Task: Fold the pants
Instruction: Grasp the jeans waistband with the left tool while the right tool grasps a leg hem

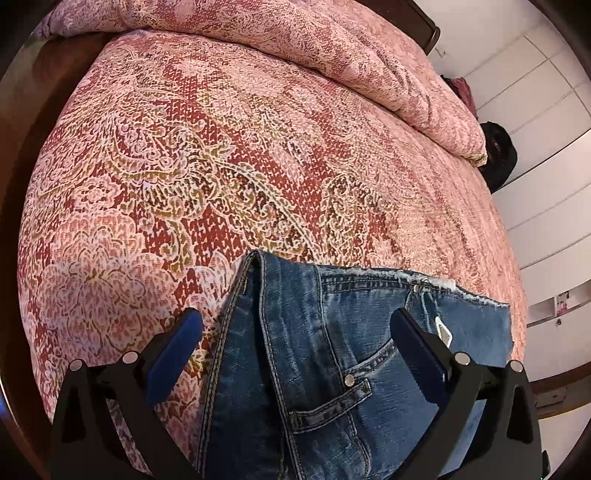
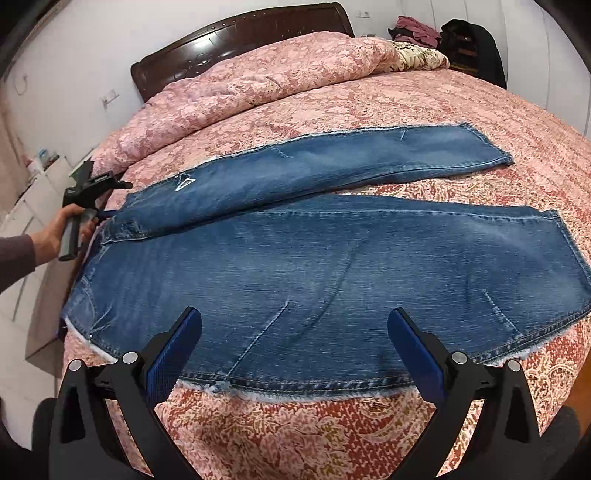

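Blue jeans (image 2: 332,266) lie spread flat on the bed, both legs pointing right, the far leg (image 2: 332,162) angled away from the near one. My right gripper (image 2: 295,332) is open and empty, hovering over the near leg's lower edge. My left gripper (image 1: 295,332) is open over the waistband and pocket end of the jeans (image 1: 314,369). In the right wrist view the left gripper (image 2: 107,212) sits at the waist end, held by a hand; its fingers are hidden by denim there.
The bed has a pink-red paisley cover (image 2: 295,435) and a rolled quilt (image 2: 240,85) by the dark wooden headboard (image 2: 240,33). Clothes and a dark bag (image 2: 472,44) sit at the far right. White cabinets (image 1: 546,166) stand beside the bed.
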### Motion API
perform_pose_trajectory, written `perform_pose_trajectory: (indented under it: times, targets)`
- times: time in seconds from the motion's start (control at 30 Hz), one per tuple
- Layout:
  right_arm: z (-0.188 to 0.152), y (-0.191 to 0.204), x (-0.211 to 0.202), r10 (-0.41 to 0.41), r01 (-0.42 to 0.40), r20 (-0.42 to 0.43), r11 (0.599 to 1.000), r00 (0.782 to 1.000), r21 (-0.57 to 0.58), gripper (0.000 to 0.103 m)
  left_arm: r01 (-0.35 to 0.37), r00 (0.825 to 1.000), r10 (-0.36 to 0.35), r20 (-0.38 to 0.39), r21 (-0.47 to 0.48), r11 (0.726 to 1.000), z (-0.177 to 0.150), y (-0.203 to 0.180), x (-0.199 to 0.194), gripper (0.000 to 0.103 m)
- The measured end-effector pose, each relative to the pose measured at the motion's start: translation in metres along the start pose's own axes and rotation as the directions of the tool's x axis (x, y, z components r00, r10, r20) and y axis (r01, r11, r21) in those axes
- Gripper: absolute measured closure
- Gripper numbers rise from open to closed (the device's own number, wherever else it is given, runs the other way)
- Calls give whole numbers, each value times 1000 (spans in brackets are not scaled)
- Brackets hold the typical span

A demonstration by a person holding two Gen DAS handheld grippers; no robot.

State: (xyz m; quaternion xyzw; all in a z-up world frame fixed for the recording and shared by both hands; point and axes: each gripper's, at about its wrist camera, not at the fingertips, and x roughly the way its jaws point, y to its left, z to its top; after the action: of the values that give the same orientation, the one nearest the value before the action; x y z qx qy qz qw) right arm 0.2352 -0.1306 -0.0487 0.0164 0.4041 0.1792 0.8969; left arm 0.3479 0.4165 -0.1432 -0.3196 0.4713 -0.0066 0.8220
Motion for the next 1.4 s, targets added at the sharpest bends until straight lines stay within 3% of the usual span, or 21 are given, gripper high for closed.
perform_pose_trajectory:
  times: [0.07, 0.1, 0.13, 0.2, 0.23, 0.3, 0.37, 0.47, 0.6, 0.67, 0.73, 0.77, 0.83, 0.93, 1.1, 1.17, 1.2, 1.27, 1.33, 1.4]
  targets:
    - [-1, 1, 2, 2, -2, -4, 1000, 1000, -3, 3, 65, 998, -65, 0, -16, 998, -1, 0, -1, 3]
    - [-2, 0, 3, 2, -2, -8, 1000, 1000, -2, 3, 94, 996, -94, -7, -18, 995, -2, 0, -2, 10]
    - [-3, -1, 4, 2, -2, -10, 1000, 1000, 2, 3, 109, 994, -109, -20, -11, 994, -3, -2, -1, 24]
    - [-3, -3, 5, 5, -5, -15, 1000, 1000, 13, 3, 52, 997, -51, -58, 7, 999, -4, -5, 5, 44]
    - [-3, -4, 4, 8, -8, -13, 1000, 1000, 17, 3, 36, 998, -36, -55, 5, 999, -5, -3, 3, 62]
    - [-2, -4, 3, 14, -14, -4, 1000, 1000, 15, 3, 47, 998, -50, -44, -61, 997, -5, 9, -1, 83]
    - [2, -5, 2, 22, -22, 7, 1000, 1000, -1, 3, 65, 997, -67, -45, -59, 996, -7, 9, -1, 91]
    - [12, -14, 1, 27, -27, 22, 1000, 999, -7, 3, 25, 998, -27, -50, -39, 999, -11, 2, 3, 91]
    - [54, -65, 5, 59, -61, 23, 995, 998, 81, 3, -30, 997, 26, -75, -50, 998, -6, -3, 11, 86]
    - [88, -111, 14, 96, -94, -3, 981, 995, 170, 3, 4, 996, -10, -84, -73, 997, -3, -3, 14, 65]
    - [124, -155, 22, 113, -109, -6, 969, 994, 221, 3, 92, 992, -98, -81, -75, 993, 1, -12, 19, 12]
    - [141, -176, 27, 114, -108, -11, 965, 993, 237, 3, 124, 988, -129, -82, -67, 990, 3, -20, 23, 4]
    - [188, -230, 43, 133, -119, -25, 947, 991, 299, 3, 40, 995, -45, -92, -51, 998, 8, -36, 34, 2]
    - [236, -280, 72, 149, -116, -74, 935, 986, 336, 3, -50, 990, 57, -132, 57, 997, 11, -57, 45, 2]
    - [292, -330, 132, 33, 31, -216, 958, 976, 286, 3, -51, 985, 53, -162, 18, 999, 21, -61, 50, 3]
    - [300, -334, 155, 31, 42, -263, 963, 964, 266, 4, -63, 984, 67, -168, 28, 998, 23, -58, 45, 3]
    - [303, -331, 168, -11, 81, -293, 970, 956, 227, 4, -64, 983, 68, -170, 32, 997, 19, -57, 45, 3]
    - [305, -323, 189, -31, 84, -332, 986, 943, 147, 4, -64, 982, 68, -175, 27, 998, 24, -61, 54, 3]
    - [301, -319, 209, -67, 118, -385, 987, 921, 111, 19, -68, 981, 70, -181, 20, 997, 31, -63, 58, 3]
    - [296, -311, 221, -103, 135, -419, 990, 902, 48, 28, -70, 980, 72, -184, 21, 997, 34, -63, 58, 3]
